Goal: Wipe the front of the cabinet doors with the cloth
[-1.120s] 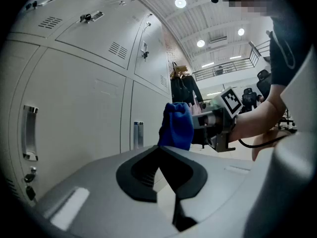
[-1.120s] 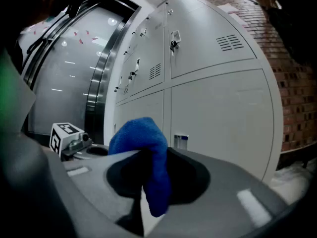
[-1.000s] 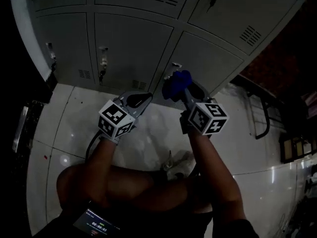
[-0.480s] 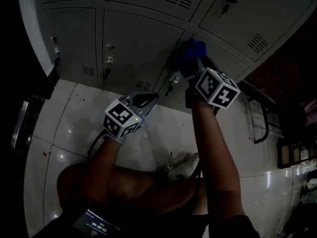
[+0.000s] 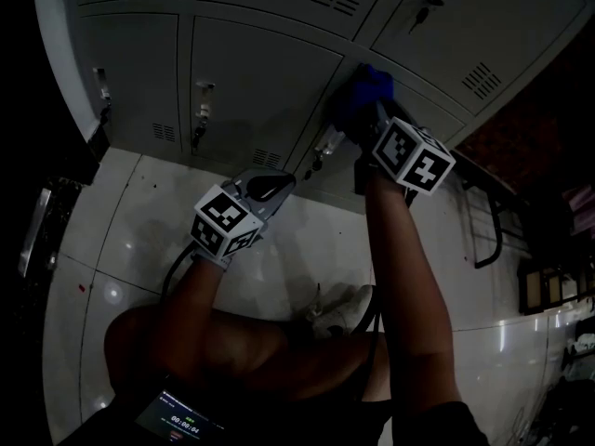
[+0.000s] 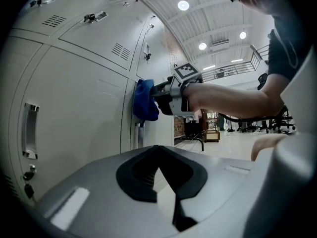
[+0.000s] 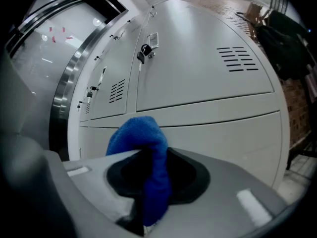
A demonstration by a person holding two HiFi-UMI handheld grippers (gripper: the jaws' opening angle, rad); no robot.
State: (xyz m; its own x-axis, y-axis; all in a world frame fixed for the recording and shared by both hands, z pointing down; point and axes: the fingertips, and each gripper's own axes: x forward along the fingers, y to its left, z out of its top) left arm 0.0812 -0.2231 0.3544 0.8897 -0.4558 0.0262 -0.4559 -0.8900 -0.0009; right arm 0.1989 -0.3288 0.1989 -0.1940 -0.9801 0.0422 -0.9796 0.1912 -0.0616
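Nearest me, low in the centre of the head view, the left gripper (image 5: pixel 267 186) hung idle over the floor, its jaws closed together on nothing. Further up, the right gripper (image 5: pixel 370 119) had its jaws clamped on the blue cloth (image 5: pixel 368 89). The bunched end of the cloth appeared pressed against the front of the cabinet doors (image 5: pixel 260 72) at upper centre. I judged the latch (image 5: pixel 325 142) just beside it the main risk: a stroke across it could snag the cloth and drag it from the jaws.
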